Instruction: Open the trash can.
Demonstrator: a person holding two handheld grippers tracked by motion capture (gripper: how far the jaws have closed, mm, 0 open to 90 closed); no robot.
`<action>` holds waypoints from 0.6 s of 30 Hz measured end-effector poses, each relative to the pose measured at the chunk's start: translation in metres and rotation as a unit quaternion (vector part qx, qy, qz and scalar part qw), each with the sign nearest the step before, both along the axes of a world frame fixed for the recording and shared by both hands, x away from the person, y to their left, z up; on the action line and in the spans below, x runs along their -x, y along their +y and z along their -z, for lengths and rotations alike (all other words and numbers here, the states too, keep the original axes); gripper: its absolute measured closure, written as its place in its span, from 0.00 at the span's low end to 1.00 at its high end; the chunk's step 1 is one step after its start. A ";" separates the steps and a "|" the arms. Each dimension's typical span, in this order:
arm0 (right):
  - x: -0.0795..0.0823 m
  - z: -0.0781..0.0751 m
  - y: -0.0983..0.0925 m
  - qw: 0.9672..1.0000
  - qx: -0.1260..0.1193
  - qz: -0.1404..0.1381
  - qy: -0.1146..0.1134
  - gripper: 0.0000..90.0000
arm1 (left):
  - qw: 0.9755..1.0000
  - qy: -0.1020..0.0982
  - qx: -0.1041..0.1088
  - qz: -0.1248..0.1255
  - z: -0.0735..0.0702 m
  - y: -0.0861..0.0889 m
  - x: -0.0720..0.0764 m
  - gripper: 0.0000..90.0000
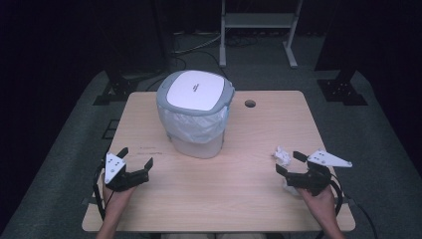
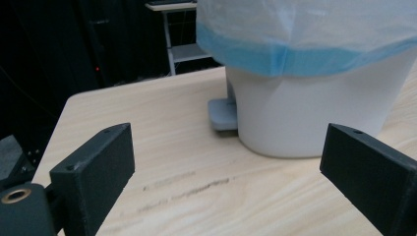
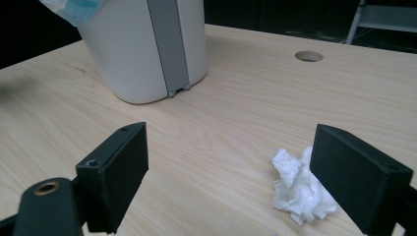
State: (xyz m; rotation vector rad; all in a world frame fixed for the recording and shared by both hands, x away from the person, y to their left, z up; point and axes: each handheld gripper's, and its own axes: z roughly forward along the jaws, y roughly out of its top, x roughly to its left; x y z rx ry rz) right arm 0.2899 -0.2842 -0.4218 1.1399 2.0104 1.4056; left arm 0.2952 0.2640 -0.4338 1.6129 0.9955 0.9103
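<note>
One tissue wad point(image 3: 300, 189) beside right gripper point(image 3: 231, 172) fingers point(image 3: 356, 177).

Bin point(image 2: 314, 73) top cut off; crumpled tissue point(image 3: 300, 189) partly behind right tongs' jaw.

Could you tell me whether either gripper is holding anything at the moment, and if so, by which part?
Nothing is held. The left gripper and right gripper are open; the crumpled tissue lies free on the table.
</note>
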 end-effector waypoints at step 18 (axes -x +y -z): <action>-0.043 -0.028 0.048 0.999 0.035 -0.027 -0.004 0.23 | 1.000 0.004 -0.001 -0.007 -0.024 -0.002 -0.042 0.12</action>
